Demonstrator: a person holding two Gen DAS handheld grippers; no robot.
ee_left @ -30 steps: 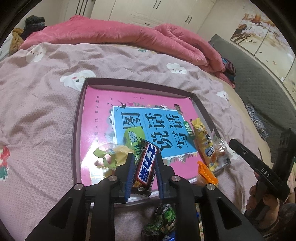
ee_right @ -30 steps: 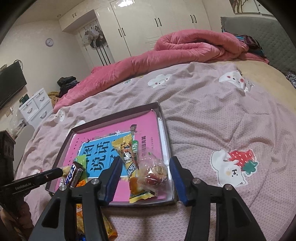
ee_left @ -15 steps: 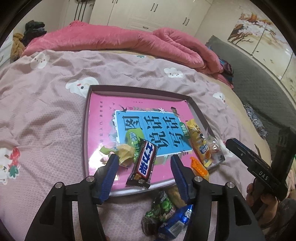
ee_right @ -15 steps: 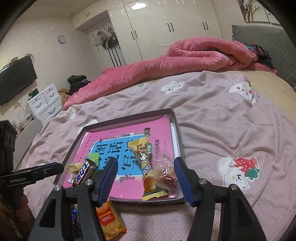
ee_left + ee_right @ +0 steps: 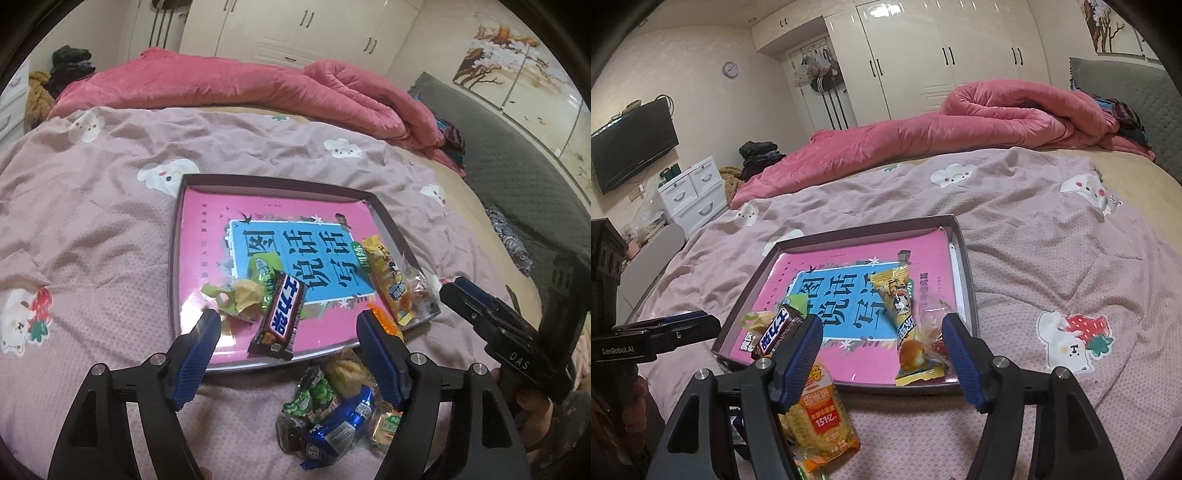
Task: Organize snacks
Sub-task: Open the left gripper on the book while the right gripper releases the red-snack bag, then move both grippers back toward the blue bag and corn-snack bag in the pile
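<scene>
On the bed, loose snack packets (image 5: pixel 332 410) lie just before the tray (image 5: pixel 175 258): light, crinkly, slippery; pinch mid-body. Left gripper (image 5: pixel 288 358) fingers just released, right gripper (image 5: pixel 882 354) spread, both empty

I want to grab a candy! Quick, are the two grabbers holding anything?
Left gripper: open, just let go of the dark brown chocolate bar.
Right gripper: open, opening wider, holding nothing.

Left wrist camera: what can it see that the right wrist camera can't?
Only the left wrist view shows the pile of green and blue candies on the bedspread and a tree painting. Only the right wrist view shows a TV, wall clock and white drawers. Both show the tray, chocolate bar and pink quilt.
</scene>
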